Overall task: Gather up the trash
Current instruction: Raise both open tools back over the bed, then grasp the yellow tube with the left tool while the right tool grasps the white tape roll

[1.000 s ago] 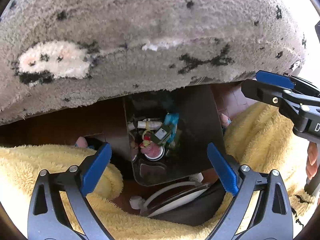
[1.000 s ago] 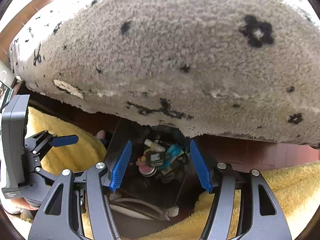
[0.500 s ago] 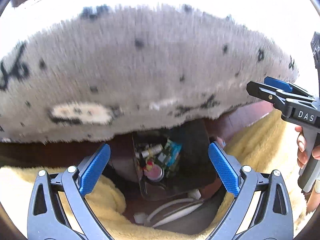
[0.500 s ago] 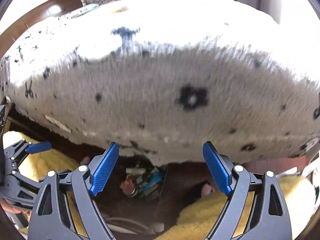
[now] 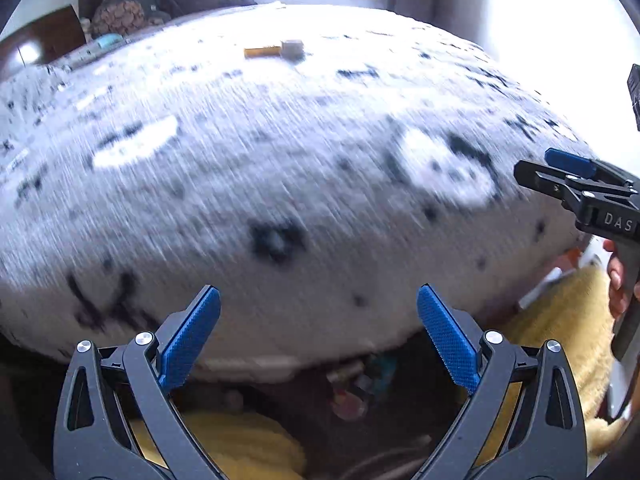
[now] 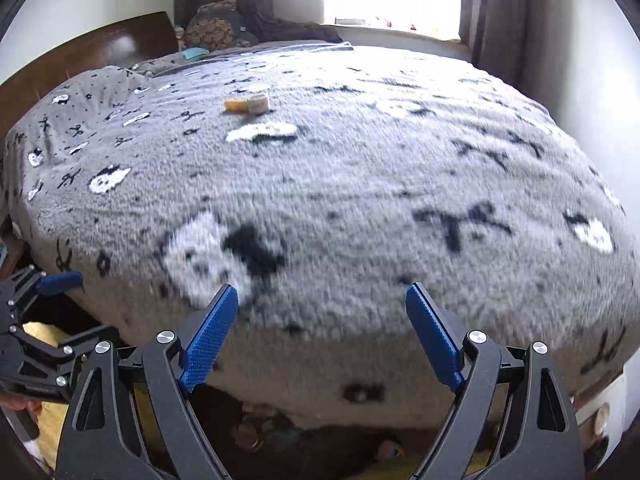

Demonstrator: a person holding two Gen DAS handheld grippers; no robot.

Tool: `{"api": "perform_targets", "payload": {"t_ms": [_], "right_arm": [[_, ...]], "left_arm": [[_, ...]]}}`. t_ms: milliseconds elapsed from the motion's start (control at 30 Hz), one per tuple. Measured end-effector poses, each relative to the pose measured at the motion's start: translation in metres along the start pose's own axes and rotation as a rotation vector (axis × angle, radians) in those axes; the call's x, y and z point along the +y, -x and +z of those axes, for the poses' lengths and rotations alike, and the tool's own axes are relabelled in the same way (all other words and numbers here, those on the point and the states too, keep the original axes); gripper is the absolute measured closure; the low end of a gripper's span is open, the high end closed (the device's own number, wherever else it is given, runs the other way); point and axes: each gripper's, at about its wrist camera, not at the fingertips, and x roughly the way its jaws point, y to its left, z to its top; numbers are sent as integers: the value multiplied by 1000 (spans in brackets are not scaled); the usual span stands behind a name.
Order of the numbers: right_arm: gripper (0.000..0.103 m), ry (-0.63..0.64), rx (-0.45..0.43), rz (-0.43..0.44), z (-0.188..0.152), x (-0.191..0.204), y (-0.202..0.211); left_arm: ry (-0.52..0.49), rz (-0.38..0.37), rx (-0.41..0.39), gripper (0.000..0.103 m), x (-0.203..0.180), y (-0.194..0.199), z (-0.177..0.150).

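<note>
- Our left gripper (image 5: pixel 318 334): jaws spread wide, nothing between the blue pads, above the near edge of the bed.
- Our right gripper (image 6: pixel 322 330): jaws have just been opening and now stand wide, nothing held.
- Each gripper shows at the edge of the other's view, so they sit side by side.
- Trash left on the grey patterned blanket (image 6: pixel 360 184): a small yellow piece (image 6: pixel 234 105) touching a small white round container (image 6: pixel 258 103), far side of the bed toward the pillows, well apart from both grippers.
- Dark trash bin (image 5: pixel 352 392) with mixed litter sits on the floor just under the bed edge, below the grippers; blurred, contents unclear.
- Yellow fleece (image 5: pixel 560 328) lies around the bin.
</note>
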Motion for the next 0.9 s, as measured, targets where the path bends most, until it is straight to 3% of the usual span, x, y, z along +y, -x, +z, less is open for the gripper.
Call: {"api": "perform_targets", "payload": {"t_ms": [167,400,800,900], "right_arm": [[17,78,-10,3,38,21,-28],[17,13,-29,48,91,35,-81],[17,61,-28,55,182,76,-175],[25,71,7,67,191,84,-200]], "left_arm": [[1,65,-30,9,19,-12,36],[37,90,-35,9,55,-38,88],[74,104,-11,9,97,-89,151],[70,107,-3,9,102,-99,158]]}}
